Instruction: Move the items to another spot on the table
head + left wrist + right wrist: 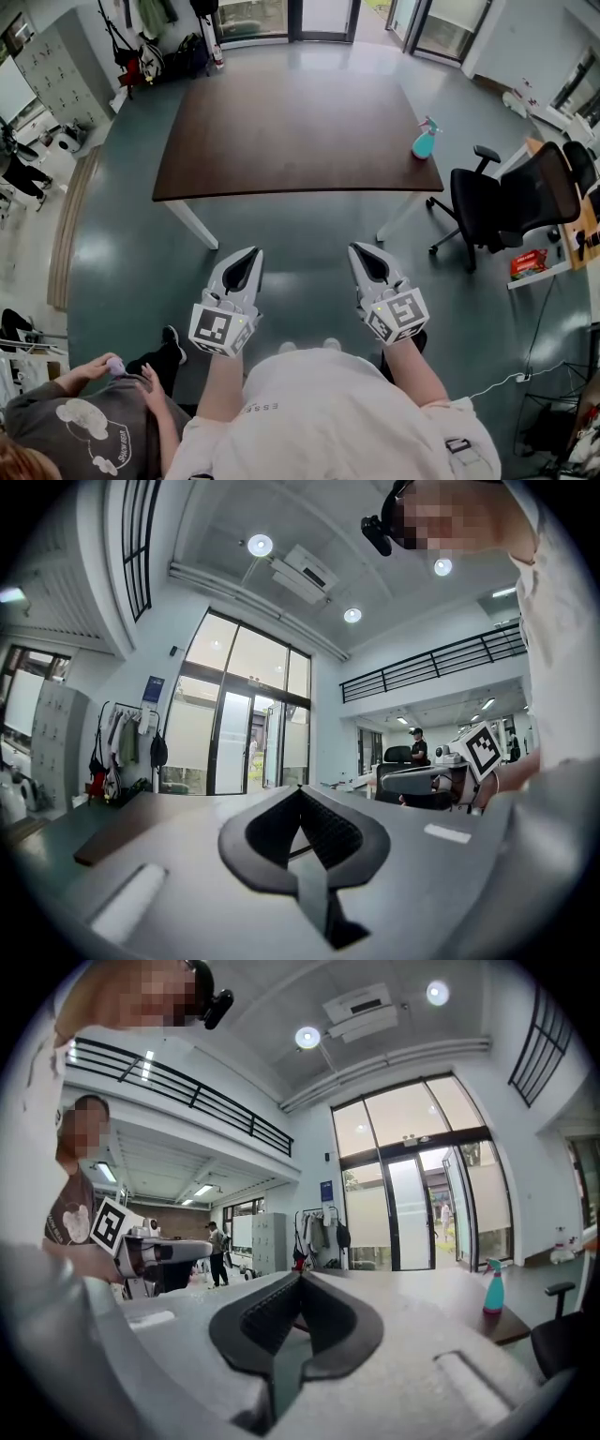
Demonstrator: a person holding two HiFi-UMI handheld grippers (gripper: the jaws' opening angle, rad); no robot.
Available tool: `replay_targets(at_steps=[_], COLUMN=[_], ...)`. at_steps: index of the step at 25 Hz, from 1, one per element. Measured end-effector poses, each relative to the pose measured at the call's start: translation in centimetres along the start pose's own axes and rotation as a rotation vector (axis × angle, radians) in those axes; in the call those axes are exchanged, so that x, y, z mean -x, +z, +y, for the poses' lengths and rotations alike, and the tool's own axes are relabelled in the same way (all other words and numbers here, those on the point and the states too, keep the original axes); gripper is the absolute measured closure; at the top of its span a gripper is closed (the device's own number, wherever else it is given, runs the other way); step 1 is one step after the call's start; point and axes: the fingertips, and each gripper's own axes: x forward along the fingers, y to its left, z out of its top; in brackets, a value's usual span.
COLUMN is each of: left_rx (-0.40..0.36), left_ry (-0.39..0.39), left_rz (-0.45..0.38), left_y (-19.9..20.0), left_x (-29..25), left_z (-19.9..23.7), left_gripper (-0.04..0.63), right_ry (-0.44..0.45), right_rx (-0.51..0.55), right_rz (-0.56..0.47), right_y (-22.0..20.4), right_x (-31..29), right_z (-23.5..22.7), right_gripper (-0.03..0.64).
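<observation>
Since the teal spray bottle [425, 141], a tall, narrow body under a paler trigger head, stands upright at the right-hand edge of the dark table [291, 131], toward the near corner, an off-line approach could knock it to the floor. The left gripper [246, 262] and right gripper [367, 258] are well short of the table, jaws together on nothing.

A dark brown table [281, 131] stands on glossy teal floor [300, 244] near a black office chair [506, 202].
</observation>
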Motion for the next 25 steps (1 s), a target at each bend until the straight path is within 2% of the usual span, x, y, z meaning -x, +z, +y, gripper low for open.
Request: replay_targets(at_steps=[7,13,20,25], left_rx=[0.026,0.029,0.038,0.04], left_ry=[-0.006,-0.05,-0.08,-0.072], left_rz=[0.019,0.02,0.028,0.029], left_y=[-1.2,-1.2,-1.7,-2.6], left_x=[1.2,1.1,-1.1,-4.4], left_z=[2.3,4.1,4.2,3.8], left_gripper=[0.58,0.58,0.58,0.58], right_ry=[-0.038,-0.078,-0.105,-0.101], right_rx=[-0.032,-0.044,-0.071,-0.078], right_rz=[0.039,0.033,0.062,0.06], right_y=[-1.4,-1.6,-3.3,-4.1], right_x=[-1.1,-2.5,-3.1,-3.9], right_z=[0.9,1.6,-0.2,-3.7], right_gripper=[0.629,0.629,0.629,0.629])
